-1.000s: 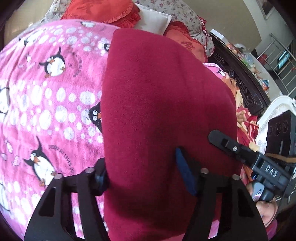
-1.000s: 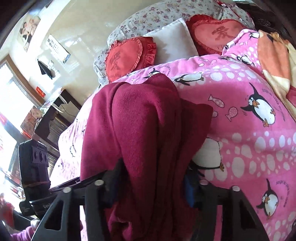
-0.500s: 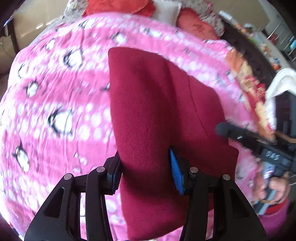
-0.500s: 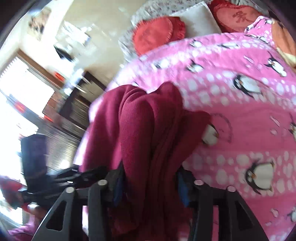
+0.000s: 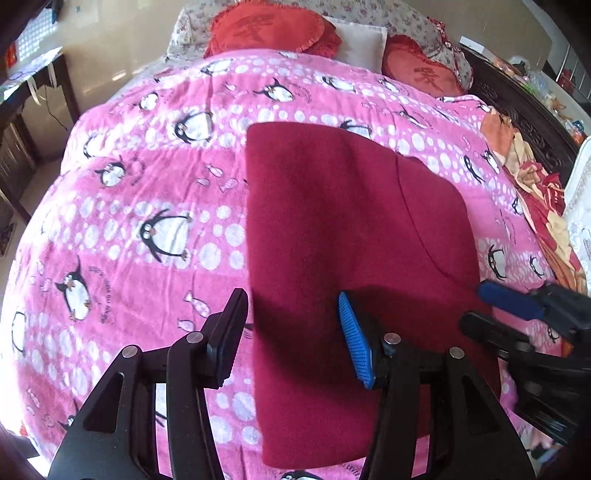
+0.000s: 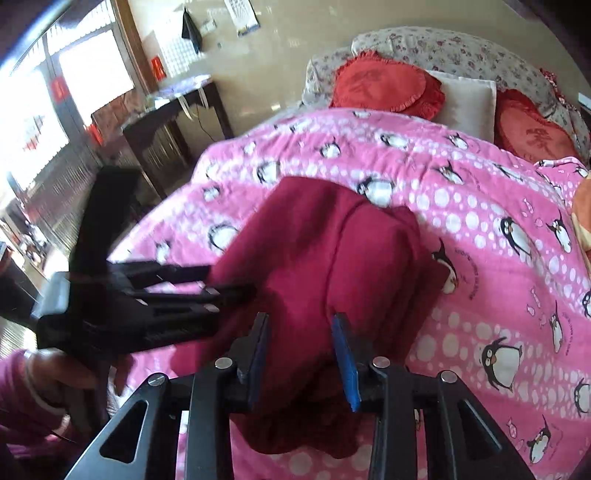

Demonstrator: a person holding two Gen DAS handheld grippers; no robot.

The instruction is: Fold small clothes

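A dark red garment [image 5: 351, 221] lies folded flat on the pink penguin blanket [image 5: 147, 184]. My left gripper [image 5: 295, 336] hovers over its near left edge with the jaws opening. One finger is off the cloth and the blue pad is above it, and nothing is pinched. My right gripper [image 5: 484, 310] is at the garment's right edge. In the right wrist view the garment [image 6: 332, 240] fills the gap between the fingers of the right gripper [image 6: 301, 354]. Its jaws are closing, both blue pads show bare, and the cloth lies under them. The left gripper [image 6: 229, 280] reaches in from the left.
Red heart cushions [image 5: 273, 31] and a white pillow [image 5: 360, 44] sit at the head of the bed. An orange patterned cloth [image 5: 532, 177] lies along the right side by a dark carved bed frame [image 5: 517, 114]. A dark table [image 6: 173, 110] stands beside the bed. A person's hand [image 6: 55, 387] holds the left gripper.
The garment was held up between both pairs of jaws and now lies flat on the blanket. The left jaws have come off the cloth. Both grippers have pulled back toward the near edge.
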